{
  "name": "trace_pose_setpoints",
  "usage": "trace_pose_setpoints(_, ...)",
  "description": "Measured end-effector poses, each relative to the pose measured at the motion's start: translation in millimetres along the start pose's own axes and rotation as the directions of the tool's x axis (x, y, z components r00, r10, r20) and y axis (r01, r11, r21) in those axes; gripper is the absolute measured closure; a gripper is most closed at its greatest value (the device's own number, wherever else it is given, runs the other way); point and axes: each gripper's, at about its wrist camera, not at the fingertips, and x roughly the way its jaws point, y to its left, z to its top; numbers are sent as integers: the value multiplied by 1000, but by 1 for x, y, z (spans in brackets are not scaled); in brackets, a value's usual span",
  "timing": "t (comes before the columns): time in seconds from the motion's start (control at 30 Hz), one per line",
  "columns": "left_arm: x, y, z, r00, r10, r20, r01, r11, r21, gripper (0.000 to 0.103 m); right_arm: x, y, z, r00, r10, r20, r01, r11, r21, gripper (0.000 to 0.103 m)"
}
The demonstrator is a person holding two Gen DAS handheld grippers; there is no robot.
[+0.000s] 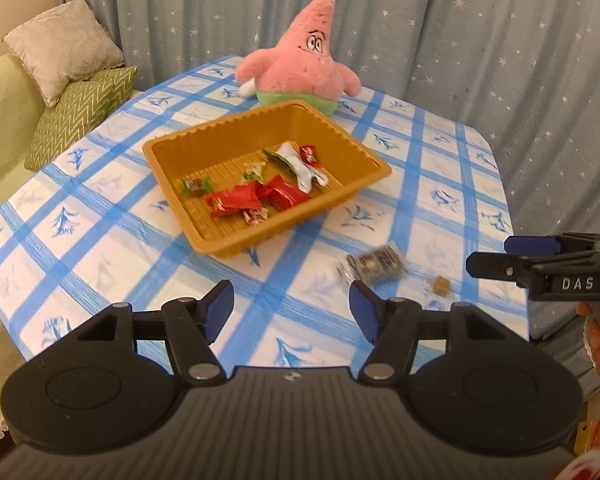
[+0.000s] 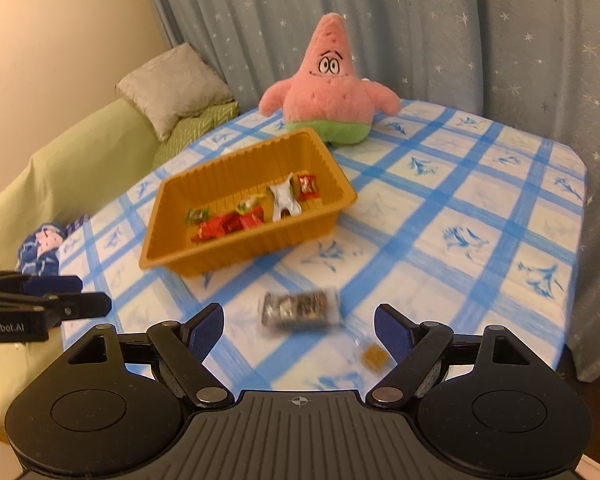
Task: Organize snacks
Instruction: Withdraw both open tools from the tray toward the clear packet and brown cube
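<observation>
An orange plastic tray (image 1: 168, 152) (image 2: 168, 252) sits mid-table and holds several wrapped snacks: red packets (image 1: 256, 196) (image 2: 228, 224) and a white one (image 1: 304, 168) (image 2: 284, 200). A dark wrapped snack (image 1: 374, 266) (image 2: 300, 308) lies on the cloth in front of the tray, blurred. A small brown candy (image 1: 441, 283) (image 2: 374, 356) lies beside it. My left gripper (image 1: 292, 308) is open and empty, short of the tray. My right gripper (image 2: 300, 330) is open and empty, just short of the dark snack; it also shows in the left wrist view (image 1: 492, 258).
A pink starfish plush (image 1: 300, 64) (image 2: 332, 88) stands behind the tray. The table has a blue checked cloth (image 1: 100, 208) (image 2: 460, 220). A green sofa with cushions (image 1: 72, 80) (image 2: 172, 92) is left. Star-print curtains (image 1: 460, 40) hang behind.
</observation>
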Motion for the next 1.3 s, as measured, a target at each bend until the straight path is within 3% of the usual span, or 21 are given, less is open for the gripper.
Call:
trace_pose_setpoints(0.67,0,-36,-45,997,17,-79,-18,1000,-4,42,-9,-17,-55,993,-18,-117,13,999,-50,20)
trace_pose_setpoints(1.3,21,-55,-50,992,18,-124,-14,999,32,42,13,-33,-60,986,-41,-164,23,994,-110,20)
